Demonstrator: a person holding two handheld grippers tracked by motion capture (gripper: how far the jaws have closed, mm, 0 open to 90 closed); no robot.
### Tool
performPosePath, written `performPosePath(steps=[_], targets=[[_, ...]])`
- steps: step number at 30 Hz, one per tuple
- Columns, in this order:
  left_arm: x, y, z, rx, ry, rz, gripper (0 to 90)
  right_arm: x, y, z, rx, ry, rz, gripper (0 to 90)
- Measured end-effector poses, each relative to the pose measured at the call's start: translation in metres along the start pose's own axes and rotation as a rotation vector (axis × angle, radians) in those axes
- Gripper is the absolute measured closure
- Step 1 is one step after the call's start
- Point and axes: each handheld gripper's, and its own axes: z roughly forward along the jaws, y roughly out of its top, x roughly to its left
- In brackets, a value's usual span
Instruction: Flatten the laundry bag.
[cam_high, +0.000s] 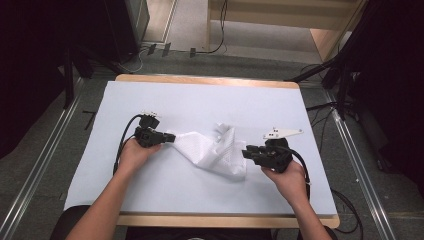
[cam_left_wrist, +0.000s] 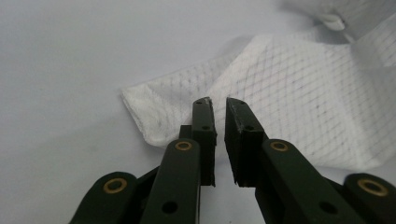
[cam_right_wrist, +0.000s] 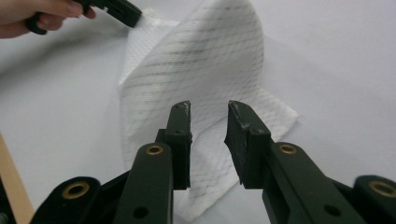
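A white waffle-weave cloth (cam_high: 215, 152) lies crumpled on the white-covered table (cam_high: 200, 97), stretched out leftward with a raised fold near its middle. My left gripper (cam_high: 171, 138) is at the cloth's left end; in the left gripper view its jaws (cam_left_wrist: 217, 103) stand a narrow gap apart over the cloth's corner (cam_left_wrist: 154, 112), and the gap holds nothing. My right gripper (cam_high: 246, 152) is at the cloth's right edge. Its jaws (cam_right_wrist: 210, 106) are open, with the cloth (cam_right_wrist: 205, 56) lying beyond and below them. The left gripper (cam_right_wrist: 128, 14) shows at the cloth's far end.
The table's wooden rim (cam_high: 225, 220) runs along the near side. Bare white surface lies all around the cloth. Cables (cam_high: 122, 140) trail from both grippers. Dark stands and rails flank the table on the floor.
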Motion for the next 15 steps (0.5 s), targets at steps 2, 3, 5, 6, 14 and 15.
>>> performPosePath(steps=[2,3,5,6,14,15], targets=[[-0.003,0.001,-0.004,-0.010,-0.006,0.006,79.7,-0.006,0.000,0.006,0.016,-0.005,0.011,73.5],[-0.004,0.002,-0.005,-0.011,-0.006,0.006,79.7,-0.006,0.000,0.006,0.016,-0.005,0.011,73.5],[-0.007,0.003,-0.008,-0.018,-0.014,0.014,78.3,-0.012,0.001,0.014,0.021,-0.005,0.025,72.9],[-0.009,0.003,-0.009,-0.021,-0.017,0.020,77.9,-0.013,0.002,0.016,0.024,-0.005,0.030,72.7],[-0.024,0.007,-0.011,-0.015,-0.036,0.071,73.6,-0.022,0.009,0.030,0.038,-0.022,0.030,68.5],[-0.025,0.007,-0.011,-0.015,-0.039,0.073,72.8,-0.024,0.008,0.033,0.054,-0.020,0.036,67.3]])
